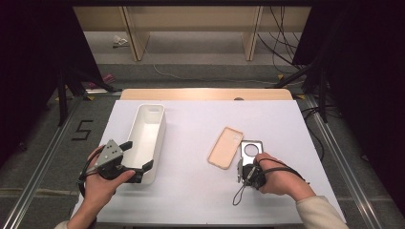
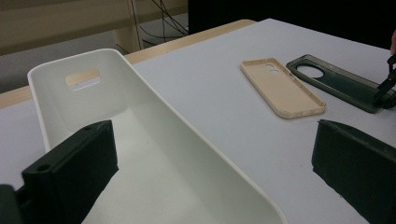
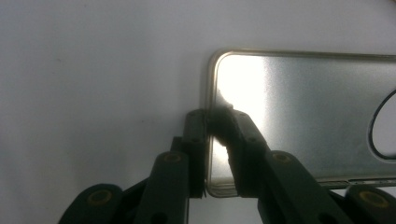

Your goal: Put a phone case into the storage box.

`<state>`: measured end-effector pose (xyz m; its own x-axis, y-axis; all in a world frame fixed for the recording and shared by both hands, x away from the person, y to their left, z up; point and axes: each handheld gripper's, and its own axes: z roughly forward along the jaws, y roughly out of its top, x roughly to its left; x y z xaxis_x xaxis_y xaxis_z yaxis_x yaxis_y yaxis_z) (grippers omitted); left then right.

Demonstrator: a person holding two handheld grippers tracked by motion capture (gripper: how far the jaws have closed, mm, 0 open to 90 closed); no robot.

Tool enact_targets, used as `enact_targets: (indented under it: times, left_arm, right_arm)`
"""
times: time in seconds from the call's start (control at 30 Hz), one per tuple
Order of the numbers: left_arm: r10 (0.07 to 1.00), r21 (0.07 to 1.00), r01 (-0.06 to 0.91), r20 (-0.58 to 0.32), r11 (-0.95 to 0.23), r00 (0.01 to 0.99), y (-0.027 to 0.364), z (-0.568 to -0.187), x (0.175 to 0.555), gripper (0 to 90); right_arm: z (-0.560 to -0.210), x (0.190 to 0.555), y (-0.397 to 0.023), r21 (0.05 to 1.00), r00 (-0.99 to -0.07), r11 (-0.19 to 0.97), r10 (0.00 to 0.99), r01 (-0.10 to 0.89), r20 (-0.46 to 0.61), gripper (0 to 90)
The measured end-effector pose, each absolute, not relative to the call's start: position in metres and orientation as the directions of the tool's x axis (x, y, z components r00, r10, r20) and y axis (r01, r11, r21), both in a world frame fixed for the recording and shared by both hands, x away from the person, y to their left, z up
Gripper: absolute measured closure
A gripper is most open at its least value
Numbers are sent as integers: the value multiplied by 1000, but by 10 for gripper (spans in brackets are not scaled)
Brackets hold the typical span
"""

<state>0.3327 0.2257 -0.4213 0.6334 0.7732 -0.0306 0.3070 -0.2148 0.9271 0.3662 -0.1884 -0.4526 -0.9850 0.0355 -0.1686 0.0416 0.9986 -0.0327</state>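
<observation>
Near the bench's right front corner, the right gripper (image 1: pixel 244 170) is pinching the grey case (image 3: pixel 303 116) by its rim, fingers nearly closed. It looks light, thin, probably slippery. The left gripper (image 1: pixel 136 162), gaping empty, is straddling the bin (image 1: pixel 145 143).

Bare tabletop (image 1: pixel 191 157) lies open between white bin (image 1: pixel 148 133) and beige case (image 1: pixel 225 147).

Light falls from above on the white tabletop (image 1: pixel 200 143), which looks bright while the room around it is dark. In the right gripper view, strong glare whitens the grey phone case (image 3: pixel 303 116), and the jaws near it look blurry.
</observation>
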Motion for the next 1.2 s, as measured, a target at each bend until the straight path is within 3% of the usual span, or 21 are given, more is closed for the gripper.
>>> enact_targets:
  times: [0.47, 1.2]
  left_arm:
    - [774, 927, 308, -32, -214, 633, 226, -421, 333, 0]
    - [773, 928, 307, -32, -213, 634, 226, -421, 333, 0]
  right_arm:
    - [-452, 364, -187, -34, -988, 999, 34, 39, -154, 857]
    - [-451, 365, -189, -31, -988, 998, 56, 61, -144, 887]
